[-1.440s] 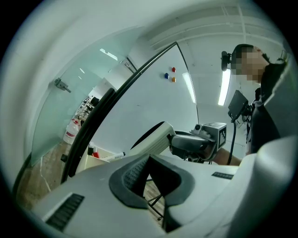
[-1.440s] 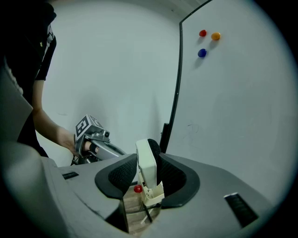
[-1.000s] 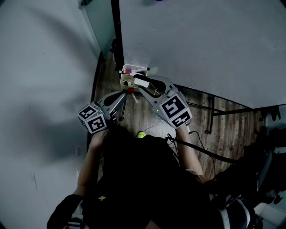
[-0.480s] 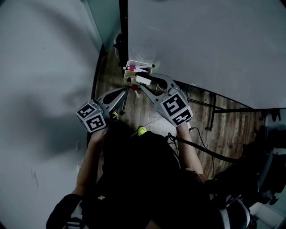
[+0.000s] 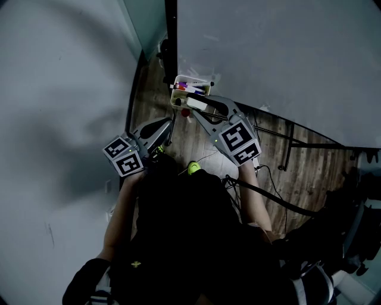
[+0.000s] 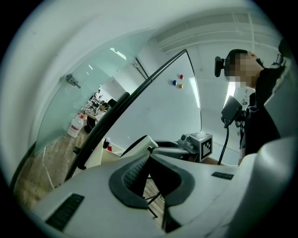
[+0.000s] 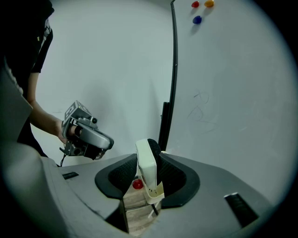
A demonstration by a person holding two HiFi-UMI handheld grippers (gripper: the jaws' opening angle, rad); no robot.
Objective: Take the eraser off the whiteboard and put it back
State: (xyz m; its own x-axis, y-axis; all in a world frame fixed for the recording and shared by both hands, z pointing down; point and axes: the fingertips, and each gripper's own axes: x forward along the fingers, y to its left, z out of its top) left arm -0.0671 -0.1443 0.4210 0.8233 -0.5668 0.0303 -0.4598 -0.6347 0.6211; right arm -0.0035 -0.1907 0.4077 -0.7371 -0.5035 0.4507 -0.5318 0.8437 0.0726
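The eraser [image 7: 145, 163], a white block with black felt, stands on edge between the jaws of my right gripper [image 7: 149, 173], which is shut on it. In the head view the eraser [image 5: 196, 105] hangs just in front of the cream marker tray [image 5: 191, 89] at the foot of the whiteboard [image 5: 280, 53]. The tray [image 7: 139, 197] and a red piece [image 7: 137, 184] lie right below the eraser. My left gripper [image 5: 167, 124] is lower left of it, its jaws together with nothing held. From the left gripper view [image 6: 149, 159] the eraser [image 6: 138, 145] shows ahead.
Several coloured markers lie in the tray. The black board-frame post [image 5: 171, 30] rises beside it, with a glass wall [image 6: 70, 111] to the left. Three magnets [image 7: 201, 9] stick high on the board. Cables [image 5: 268, 190] and a stand's foot [image 5: 292, 143] cross the wooden floor.
My right gripper has sunk a little with the eraser, closer over the tray. The left gripper has stayed about where it was.
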